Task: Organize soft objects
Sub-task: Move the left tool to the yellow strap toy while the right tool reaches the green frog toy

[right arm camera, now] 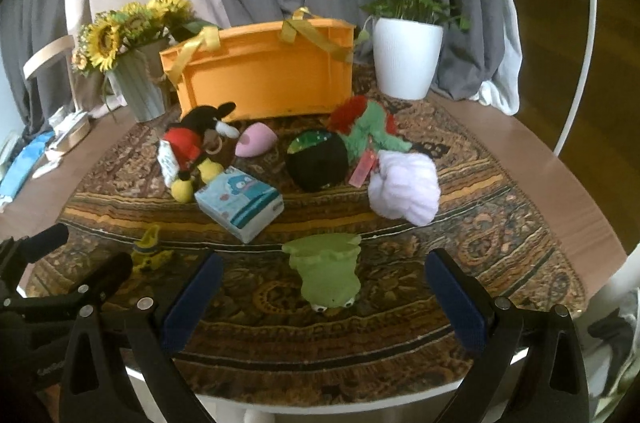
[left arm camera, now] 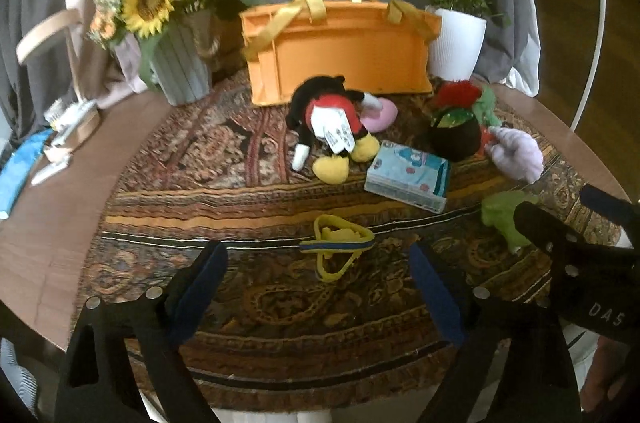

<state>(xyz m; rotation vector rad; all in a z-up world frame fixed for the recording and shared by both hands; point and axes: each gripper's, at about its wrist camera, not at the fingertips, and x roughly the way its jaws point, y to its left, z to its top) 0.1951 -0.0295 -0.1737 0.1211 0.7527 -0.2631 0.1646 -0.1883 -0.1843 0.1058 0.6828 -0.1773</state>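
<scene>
In the left wrist view my left gripper (left arm camera: pixel 318 257) is open over the patterned cloth, and a small yellow and blue soft item (left arm camera: pixel 340 251) lies just beyond its fingertips. My right gripper (right arm camera: pixel 324 263) is open too, with a green frog plush (right arm camera: pixel 326 275) between its fingers, untouched by the pads. Farther back lie a black, red and yellow mouse plush (left arm camera: pixel 328 119), a pink soft piece (left arm camera: pixel 384 111), a black ball plush (right arm camera: pixel 318 163), a green red-haired plush (right arm camera: pixel 368 131), a lilac fluffy item (right arm camera: pixel 404 191) and a tissue pack (right arm camera: pixel 240 203). An orange crate (left arm camera: pixel 344 51) stands behind them.
A grey vase of sunflowers (left arm camera: pixel 180 63) stands left of the crate and a white potted plant (left arm camera: pixel 456 43) right of it. Small packages (left arm camera: pixel 64 131) lie at the table's left edge by a chair back (left arm camera: pixel 48 31). Curtains hang behind.
</scene>
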